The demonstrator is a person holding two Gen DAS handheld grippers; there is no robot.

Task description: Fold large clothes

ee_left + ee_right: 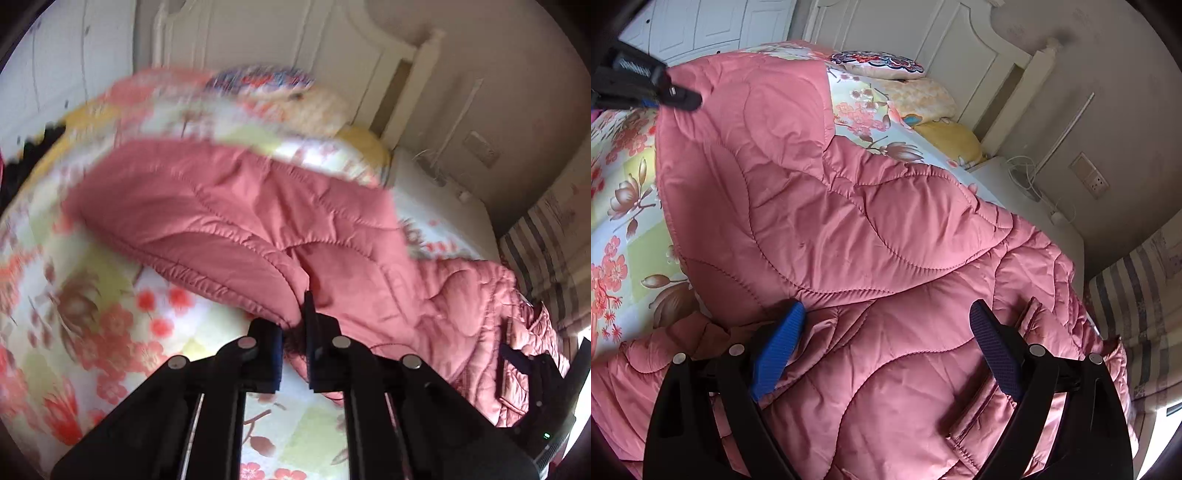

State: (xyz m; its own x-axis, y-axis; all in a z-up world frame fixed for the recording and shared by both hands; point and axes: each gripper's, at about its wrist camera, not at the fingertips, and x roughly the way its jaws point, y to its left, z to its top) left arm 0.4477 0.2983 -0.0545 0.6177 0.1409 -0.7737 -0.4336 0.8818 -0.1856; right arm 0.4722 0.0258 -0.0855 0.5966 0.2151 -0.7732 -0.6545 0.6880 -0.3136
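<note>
A large pink quilted jacket (871,229) lies on a floral bedspread (624,206). My left gripper (295,325) is shut on an edge of the jacket (236,206) and holds that part lifted above the bed; it also shows at the top left of the right wrist view (665,92), pinching the raised corner. My right gripper (886,339) is open, its blue finger pads (779,350) resting over the jacket's lower part near a pocket (979,406), holding nothing.
Pillows (923,96) and a round patterned cushion (879,62) lie at the white headboard (923,33). A white bedside surface with cables (1027,177) is on the right. A striped curtain (1137,295) hangs at the far right.
</note>
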